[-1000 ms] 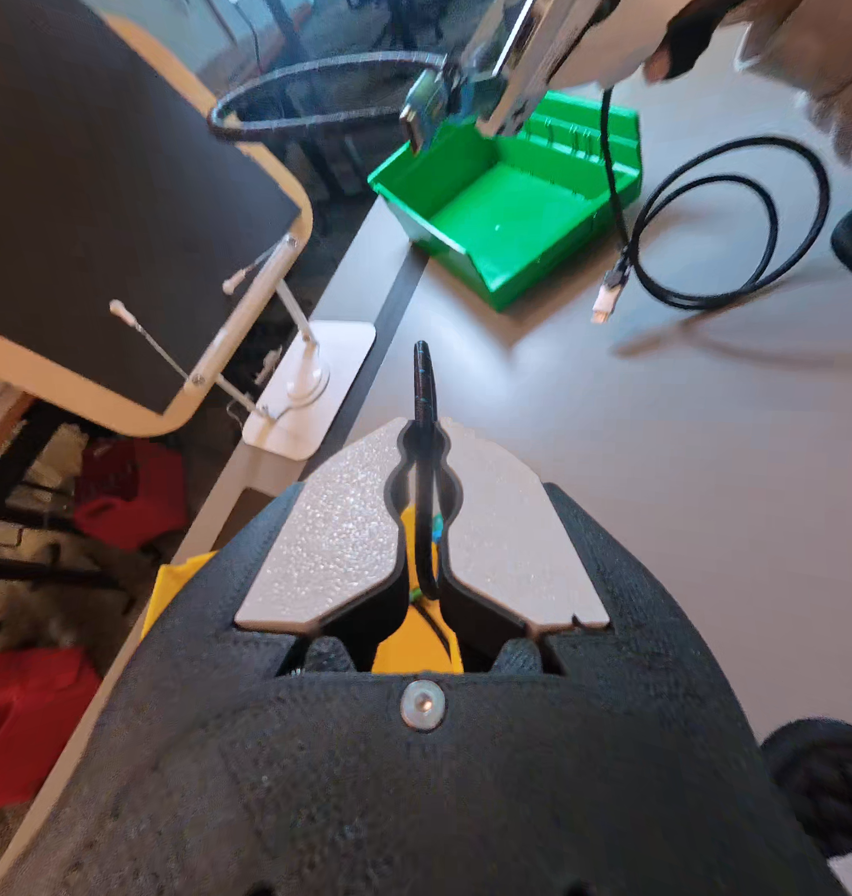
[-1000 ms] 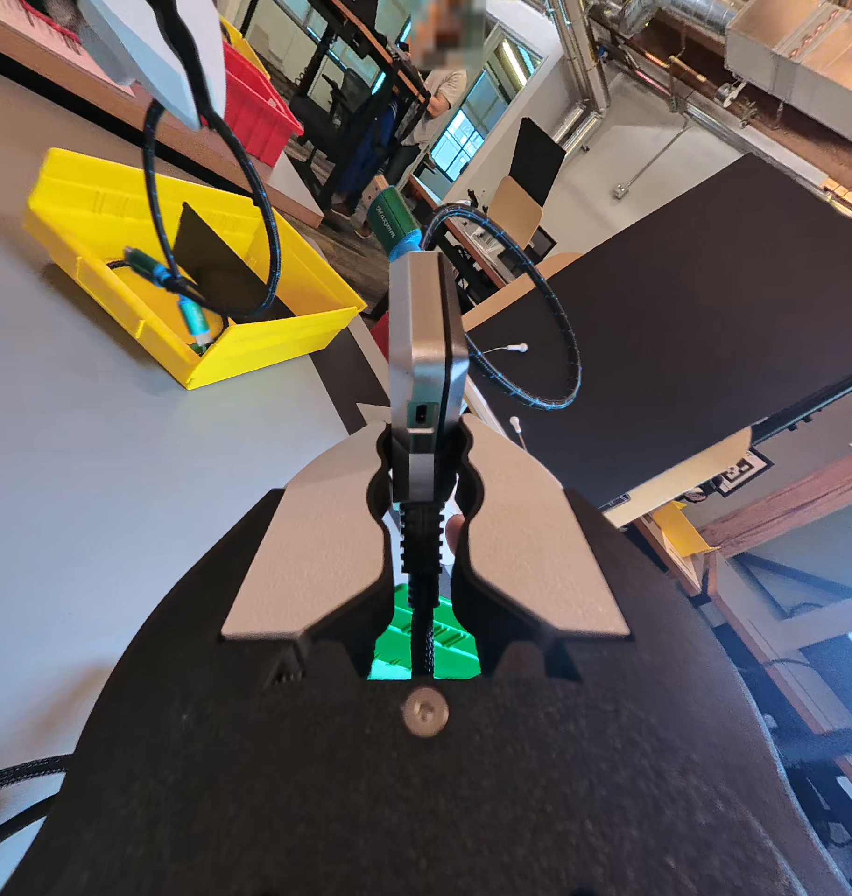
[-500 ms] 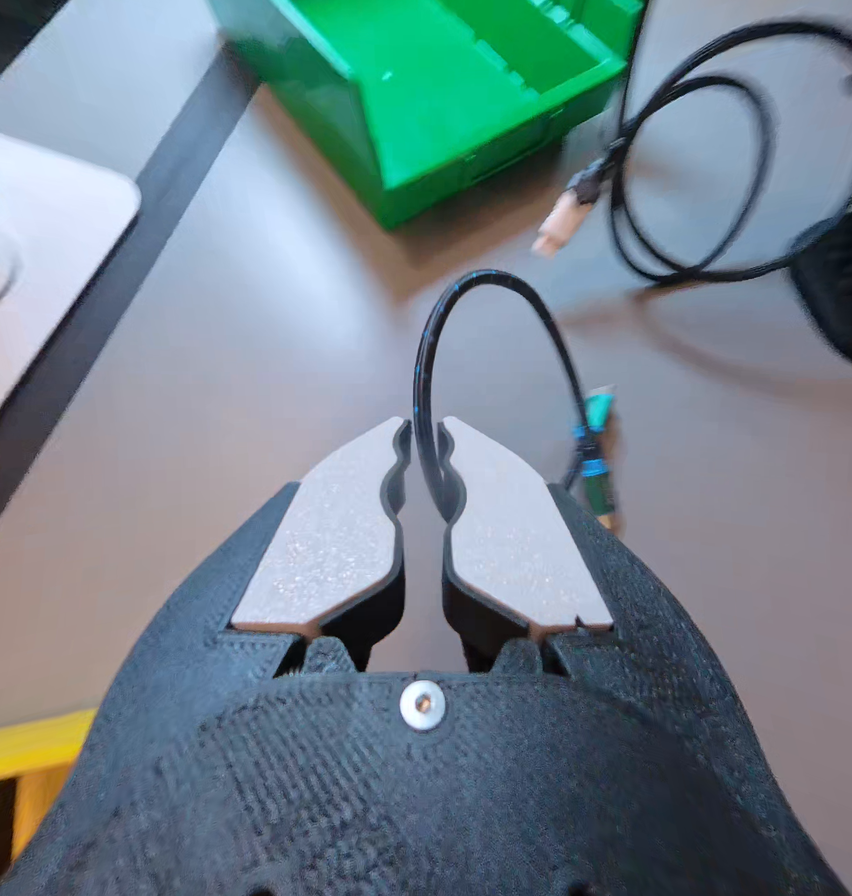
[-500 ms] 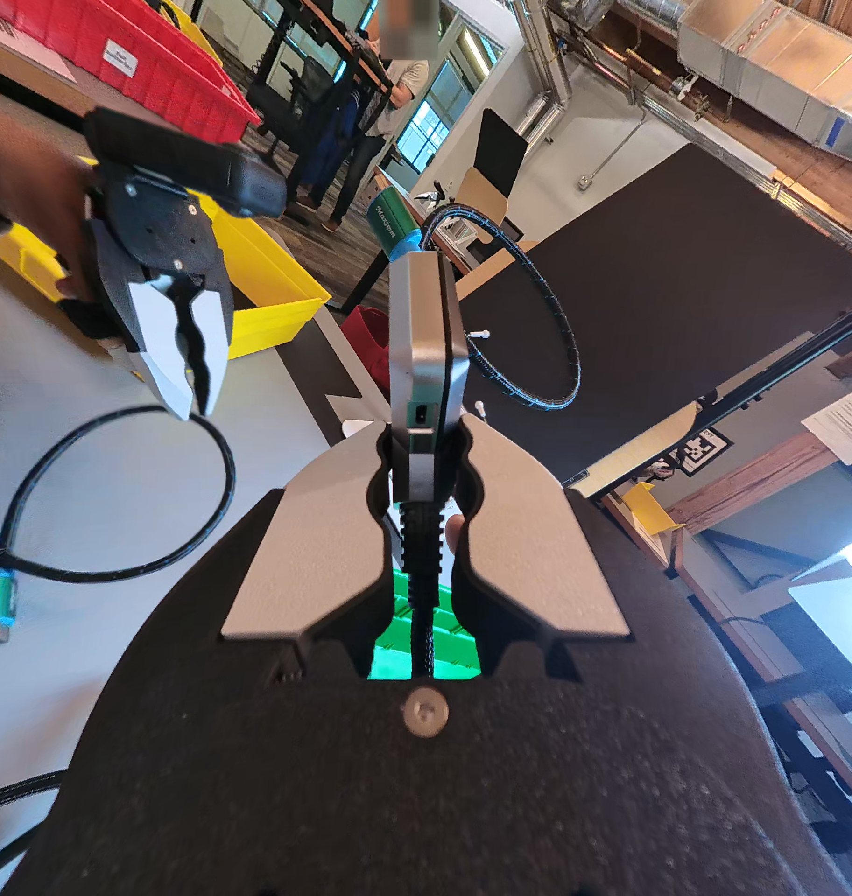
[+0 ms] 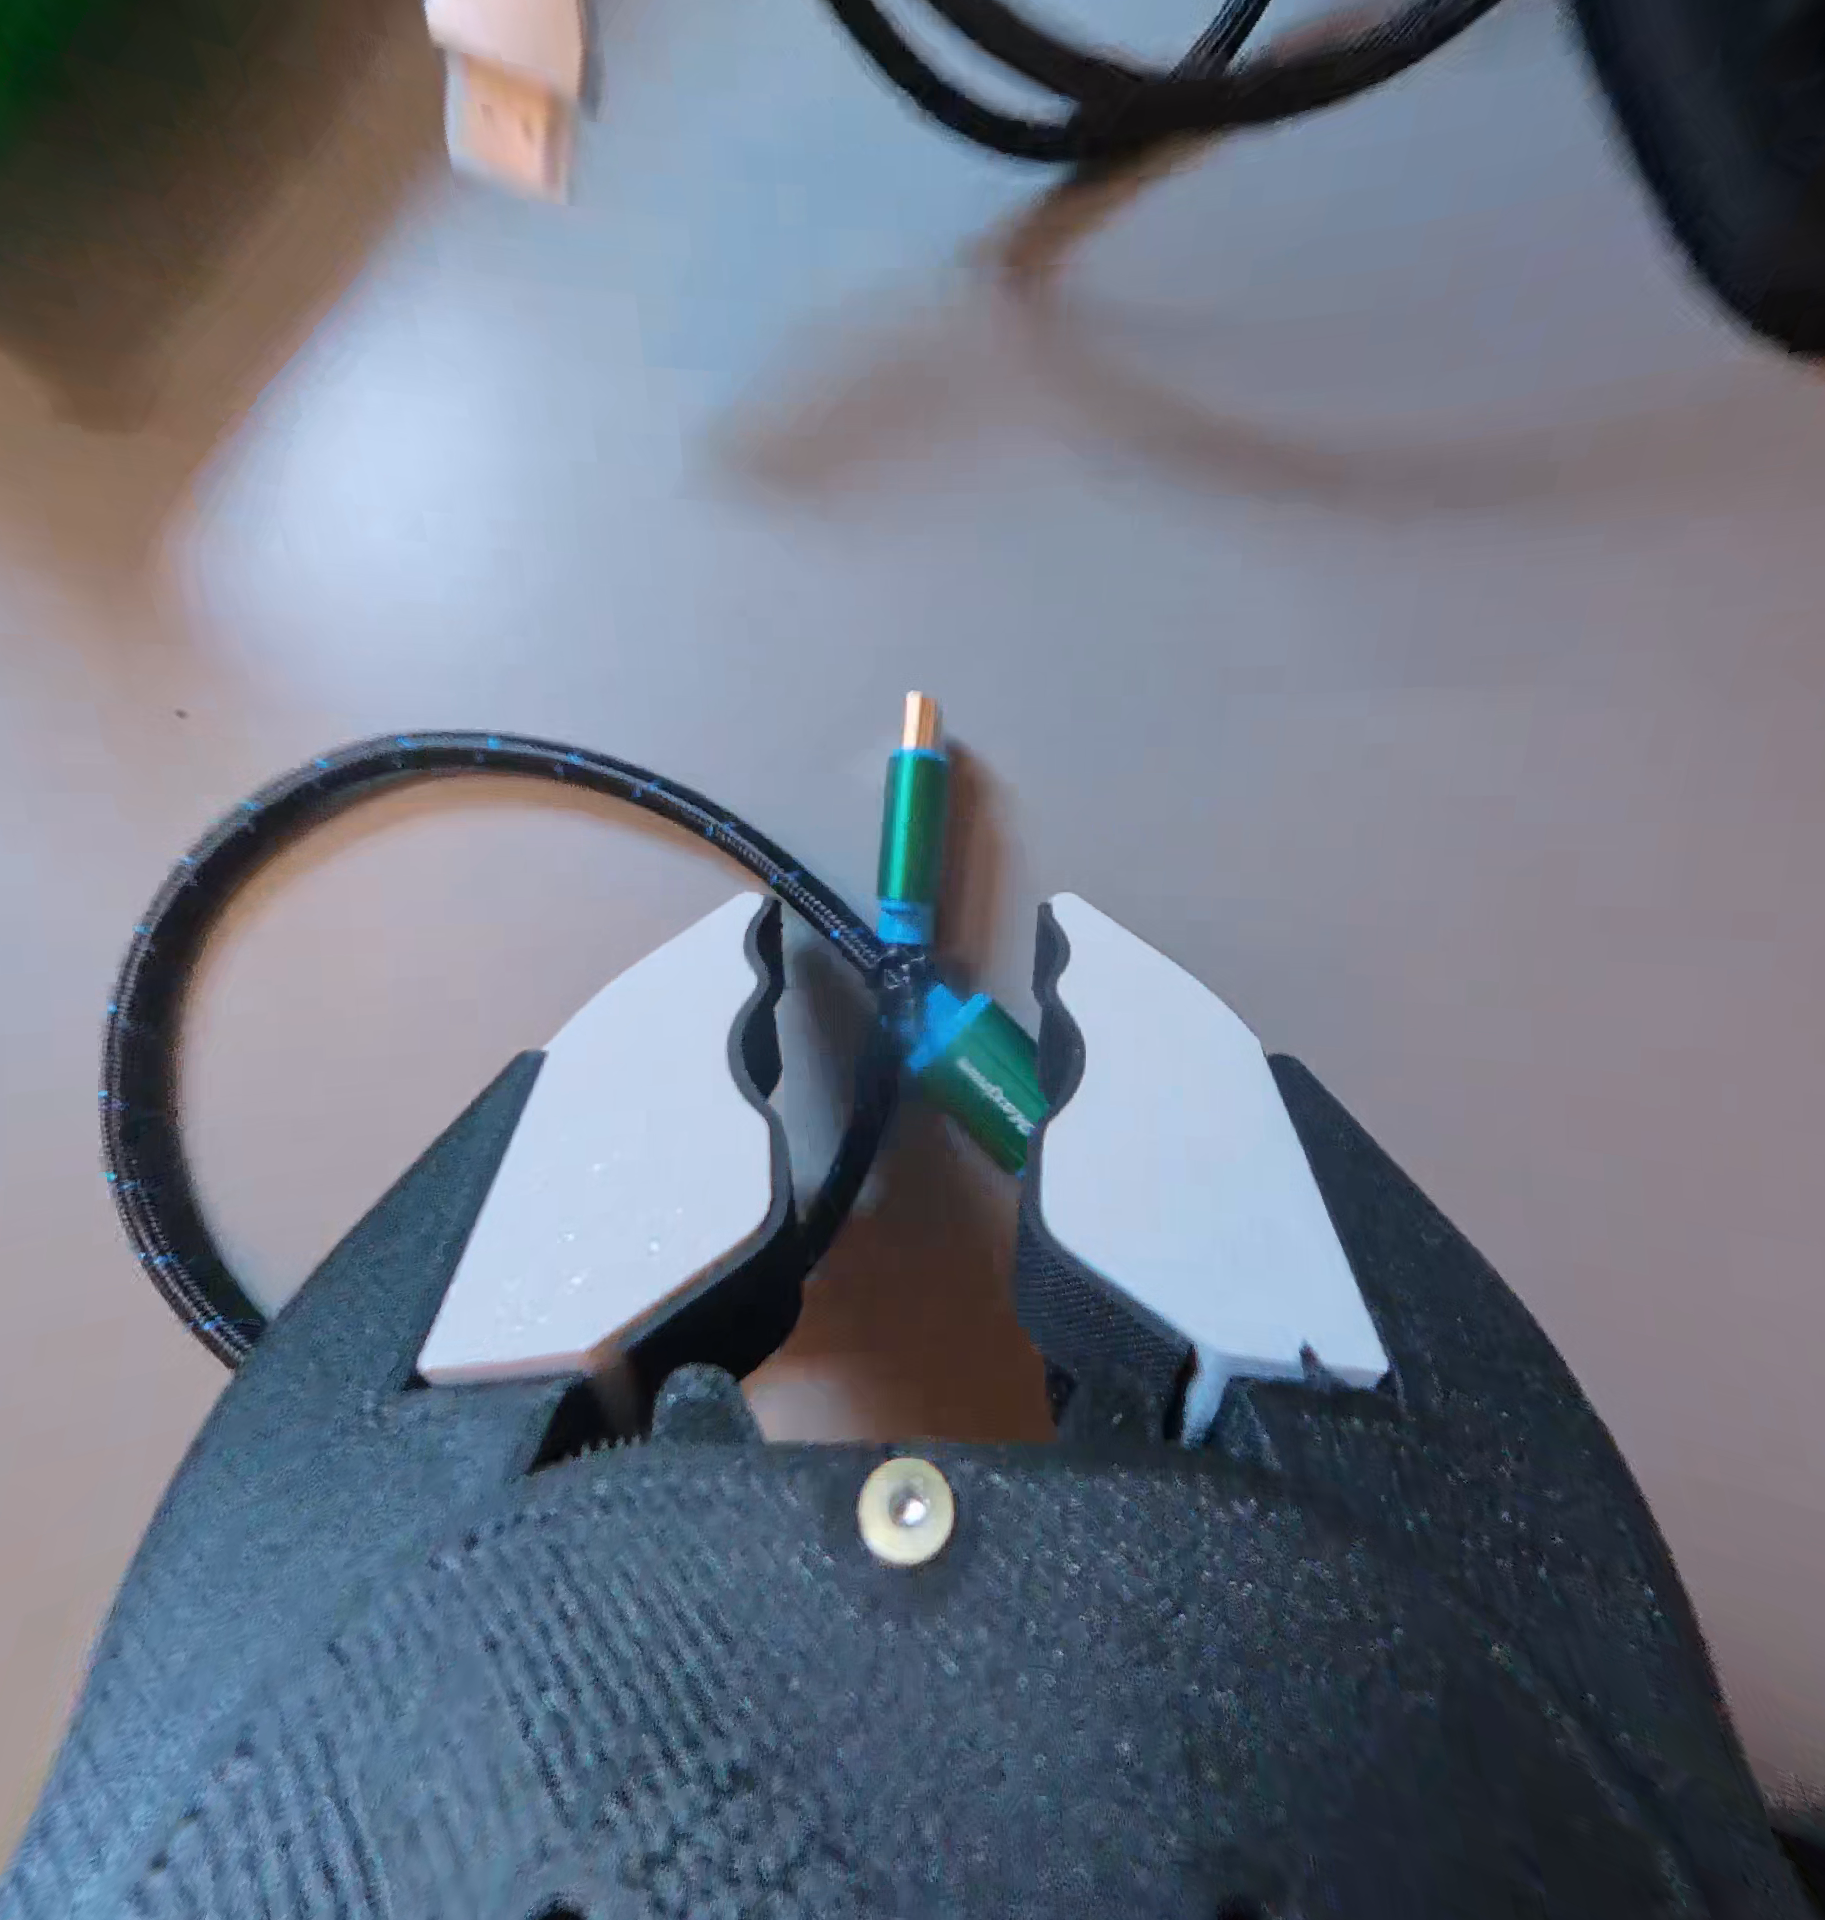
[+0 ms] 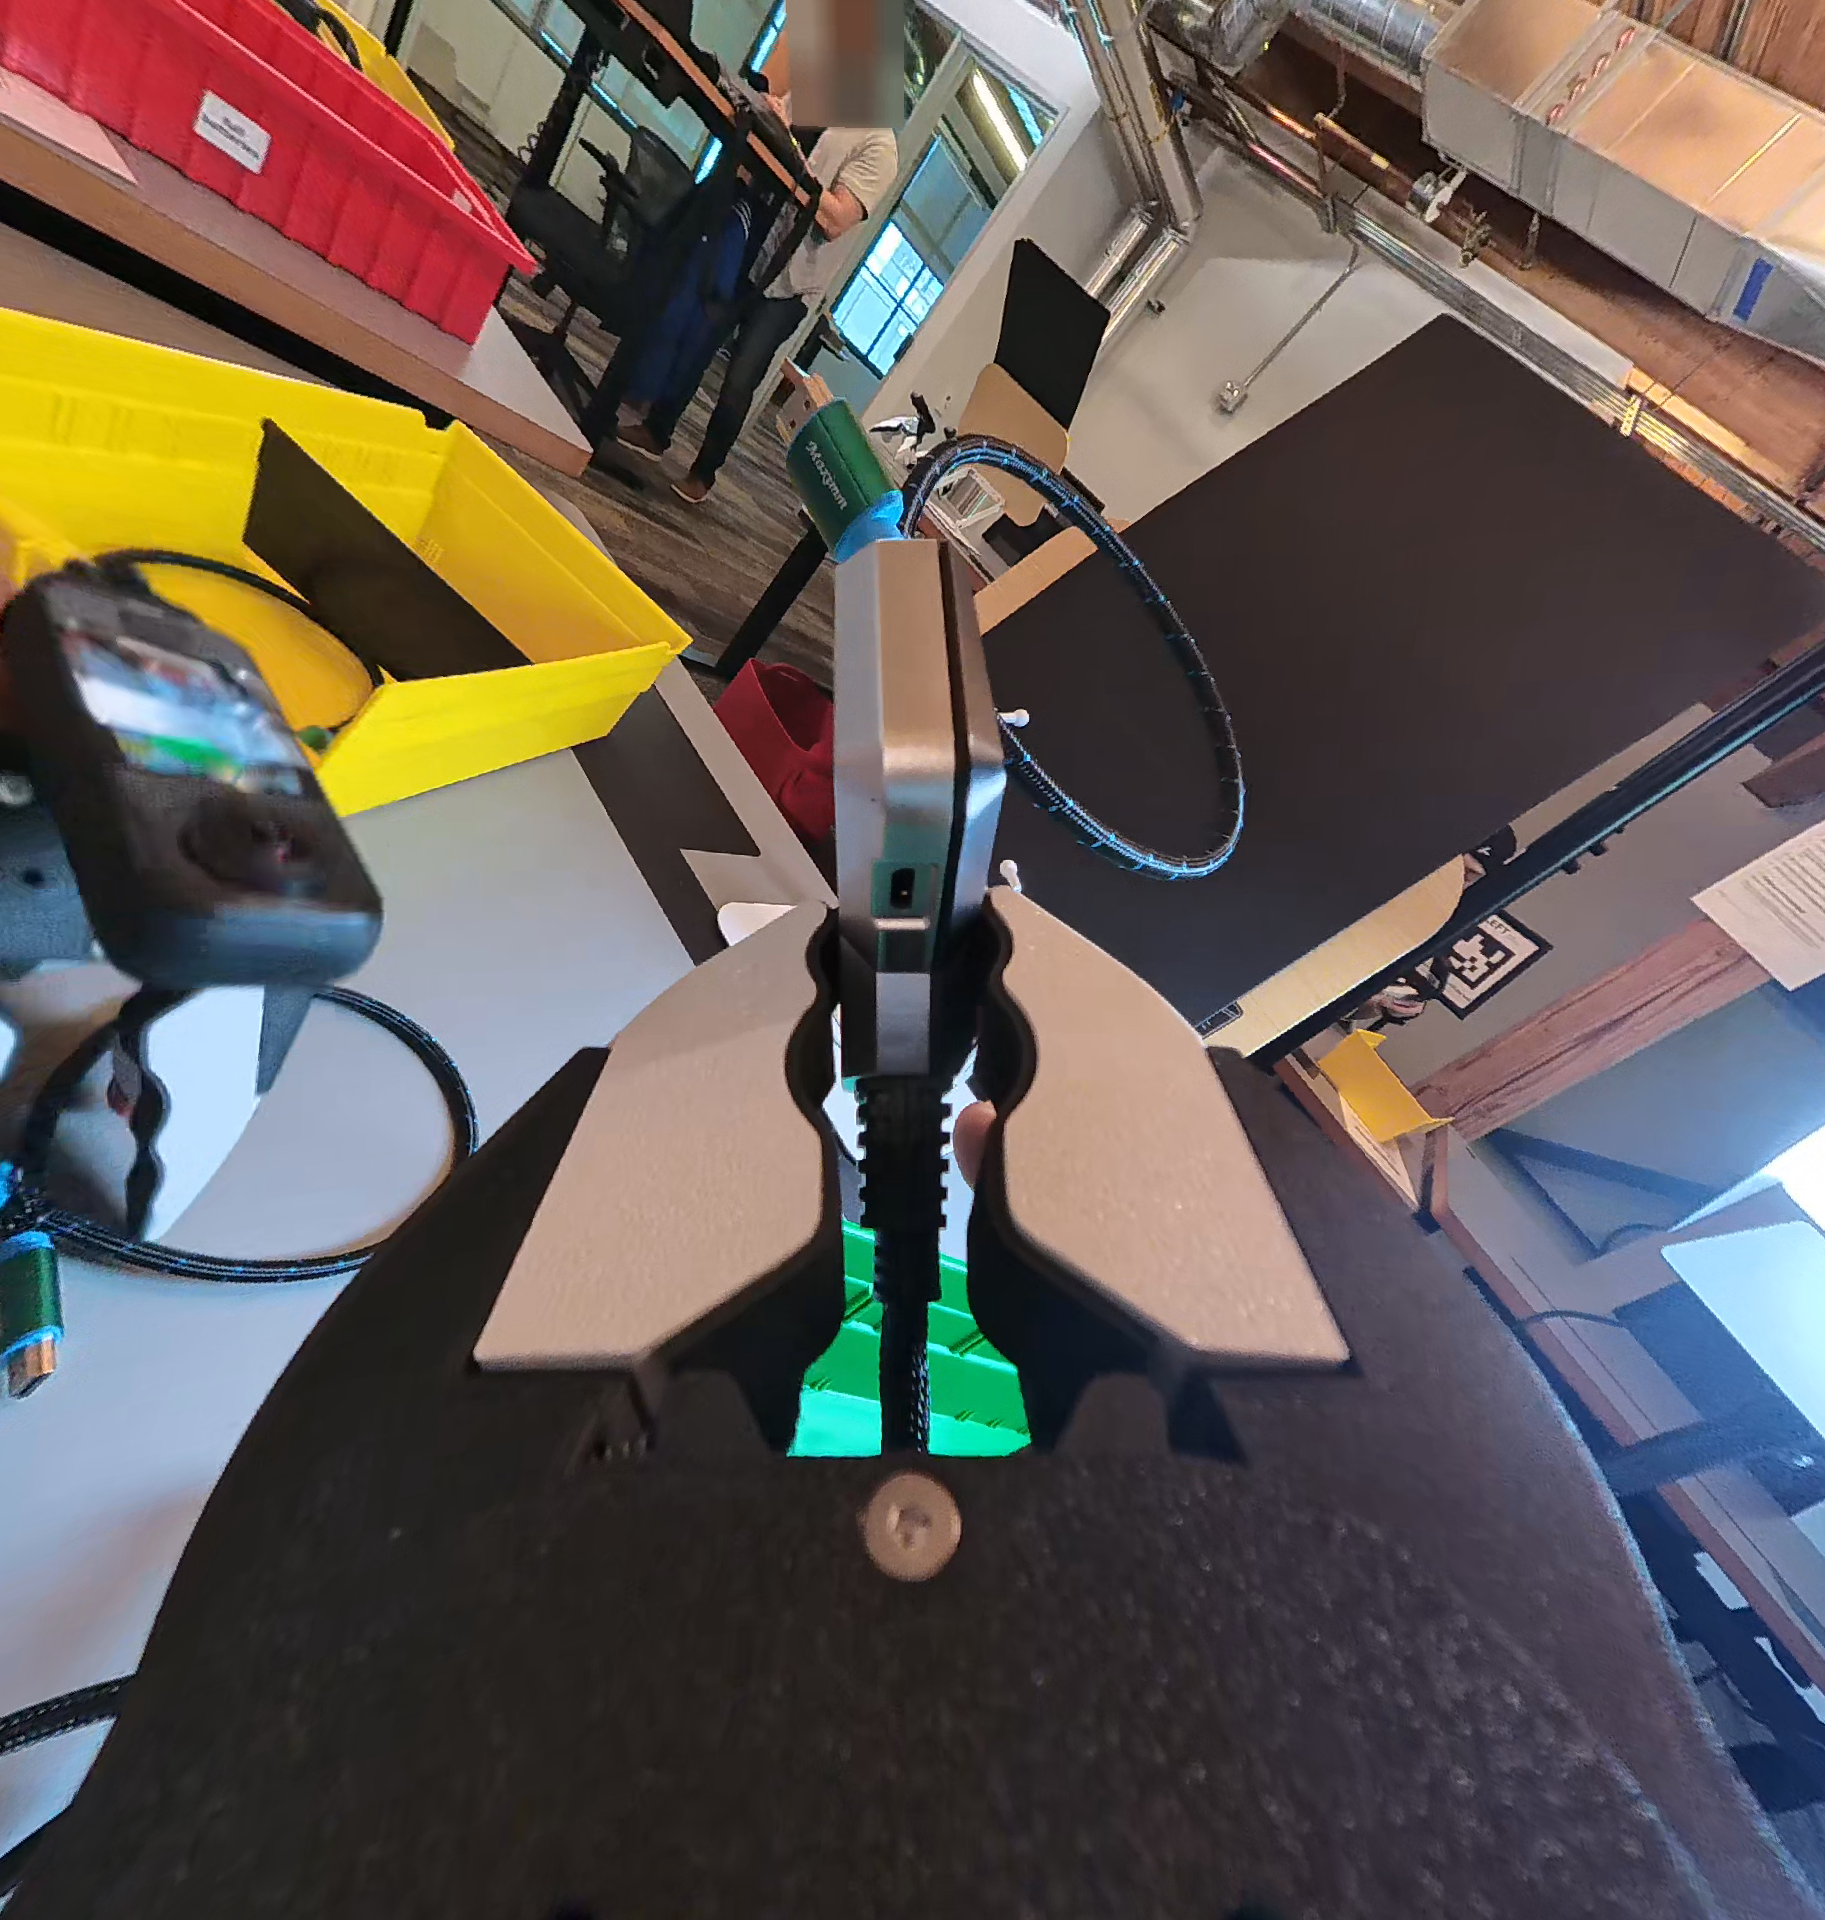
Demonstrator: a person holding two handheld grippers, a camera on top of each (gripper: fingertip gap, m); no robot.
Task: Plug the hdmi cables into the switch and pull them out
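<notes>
left wrist view, nearest first: my left gripper (image 5: pixel 908 971) has its jaws spread wide, holding nothing, low over the grey table (image 5: pixel 1303 644). between the fingers lies the short braided hdmi cable (image 5: pixel 160 997), curled so its two green plugs cross. the near plug (image 5: pixel 975 1081) lies slanted, just beside the inner edge of my right-hand finger; the far plug (image 5: pixel 913 821) points away with its copper tip clear. farther off, blurred, sit a pale connector (image 5: pixel 508 114) and a loop of black cable (image 5: pixel 1095 94).

i judge the step in hand is picking one plug for insertion. to do it well i'd centre the jaws on the green shell of the far plug, not the crossing point or the braid, and close square across its flat sides so the tip stays aligned with the fingers. the frame is smeared, so i'd settle before closing.

right wrist view: my right gripper (image 6: pixel 908 997) is clamped on the silver hdmi switch (image 6: pixel 913 748), held upright on edge, its own black lead running down between the fingers. a second green plug (image 6: pixel 835 483) already sits in its far end, cable arcing round. to the left the other gripper hangs over the table by the yellow bin (image 6: pixel 472 665); a red bin (image 6: pixel 368 177) and a standing person lie beyond.
</notes>
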